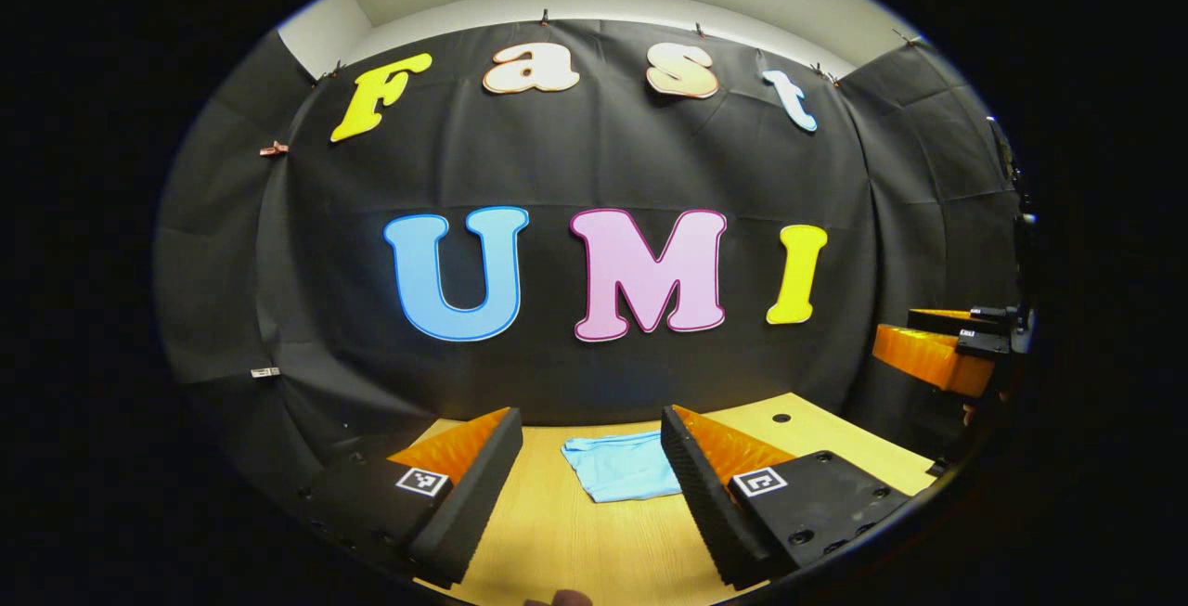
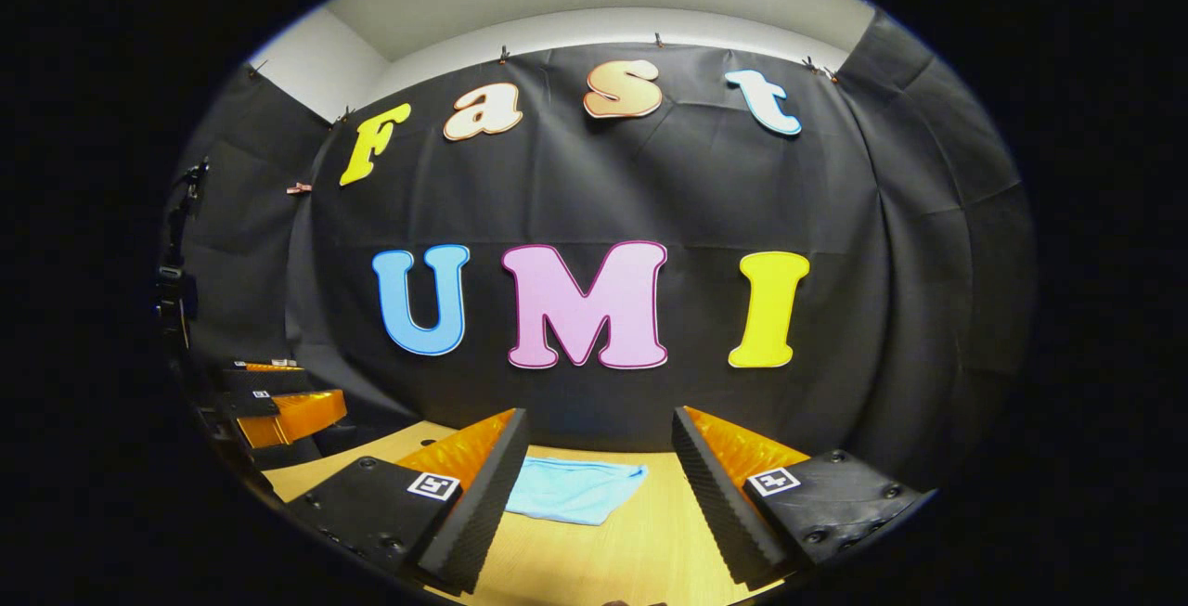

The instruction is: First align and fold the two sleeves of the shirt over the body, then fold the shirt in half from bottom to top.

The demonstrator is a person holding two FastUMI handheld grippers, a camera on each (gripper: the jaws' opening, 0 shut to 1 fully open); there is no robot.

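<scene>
Table [image 1: 575, 541], shirt [image 1: 620, 467] beyond parted tongs [image 1: 590, 481]

The right claw [image 2: 594, 495] hangs wide apart above the table [image 2: 640, 550], the folded shirt [image 2: 575, 487] lying beyond it.

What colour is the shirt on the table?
Light blue, plain with no pattern visible; the shirt shows best in the left gripper view, lying on the wooden table.

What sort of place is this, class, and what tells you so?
Probably a staged recording booth: black cloth wall, wooden table bearing a folded light-blue shirt, and both claws, left and right, held open above it.
</scene>
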